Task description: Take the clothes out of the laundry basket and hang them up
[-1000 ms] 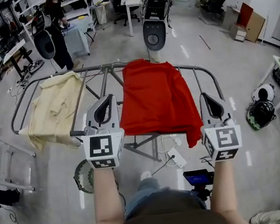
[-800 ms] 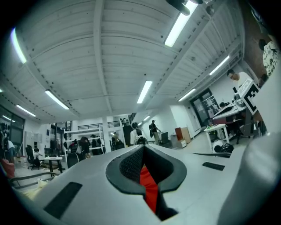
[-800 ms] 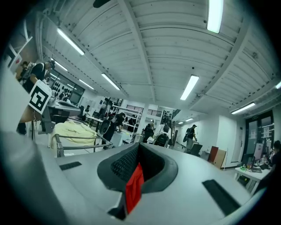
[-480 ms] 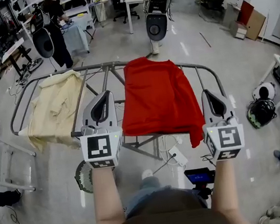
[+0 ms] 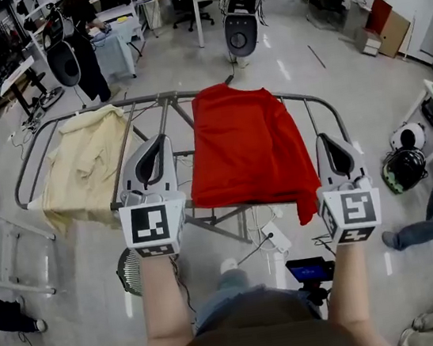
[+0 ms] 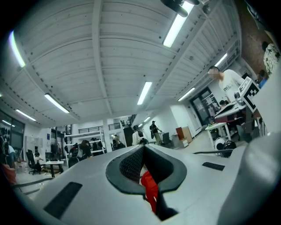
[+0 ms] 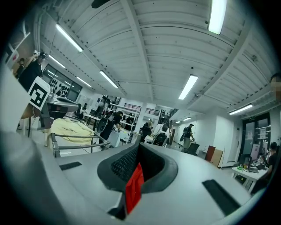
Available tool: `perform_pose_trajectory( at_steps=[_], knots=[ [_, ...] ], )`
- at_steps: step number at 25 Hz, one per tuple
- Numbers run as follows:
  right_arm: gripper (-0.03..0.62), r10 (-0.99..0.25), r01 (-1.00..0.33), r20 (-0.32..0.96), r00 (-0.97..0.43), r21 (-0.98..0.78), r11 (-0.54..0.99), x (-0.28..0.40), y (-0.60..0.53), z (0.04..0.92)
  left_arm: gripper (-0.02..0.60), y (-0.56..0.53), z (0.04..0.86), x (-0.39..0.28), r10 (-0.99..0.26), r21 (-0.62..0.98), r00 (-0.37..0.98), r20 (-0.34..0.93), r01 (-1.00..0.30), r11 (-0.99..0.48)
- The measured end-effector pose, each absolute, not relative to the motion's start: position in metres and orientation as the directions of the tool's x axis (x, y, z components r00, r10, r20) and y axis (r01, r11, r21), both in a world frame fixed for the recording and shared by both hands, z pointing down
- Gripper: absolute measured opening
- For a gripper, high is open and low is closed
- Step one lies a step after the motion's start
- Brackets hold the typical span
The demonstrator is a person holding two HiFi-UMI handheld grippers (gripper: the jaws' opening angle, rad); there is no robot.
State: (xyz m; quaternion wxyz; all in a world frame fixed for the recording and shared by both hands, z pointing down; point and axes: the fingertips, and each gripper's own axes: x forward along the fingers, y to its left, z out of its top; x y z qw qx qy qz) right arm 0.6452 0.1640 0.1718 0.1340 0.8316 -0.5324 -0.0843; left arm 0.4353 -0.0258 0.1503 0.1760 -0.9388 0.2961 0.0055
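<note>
- The drying rack point(image 5: 65, 122), a grey metal frame, stands on the floor point(image 5: 76, 252) in front of the person, its long rails running left to right.
- The red garment point(image 5: 250, 147) lies spread flat over the middle of the rack, from the far rail to the near edge. One corner hangs below the near edge on the right.
- A cream garment point(image 5: 80, 167) is draped over the rack's left end, apart from the red one, with bare rails between them.
- The left gripper point(image 5: 160, 139) is held over those bare rails, just beside the red garment's left edge, pointing away from the person. Its jaws are pressed together.
- The right gripper point(image 5: 325, 138) is held just beside the red garment's right edge, near the rack's right end, pointing the same way. Its jaws are likewise closed tight.
- In each gripper view a sliver of red shows in the slot below the closed pads. It cannot be told whether that cloth is nipped or only seen through the slot.
- In the head view both side edges of the red garment lie smooth, and rails show between the left gripper and the cloth.
- The right gripper view also catches the cream garment lying on the rack, off to its left.
- A forearm runs from the lower edge of the head view to each gripper's marker cube.
</note>
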Motion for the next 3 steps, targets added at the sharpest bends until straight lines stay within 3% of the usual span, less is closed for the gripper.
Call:
perform_pose_trajectory(
  at_steps=[3],
  knots=[
    [0.000,-0.906,-0.859,0.007,0.423,0.320,-0.399,0.6469,0.1627,0.1731,0.002,-0.0282,0.1479,0.4364,-0.554,-0.335,0.824,-0.118,-0.558,-0.759]
  ],
)
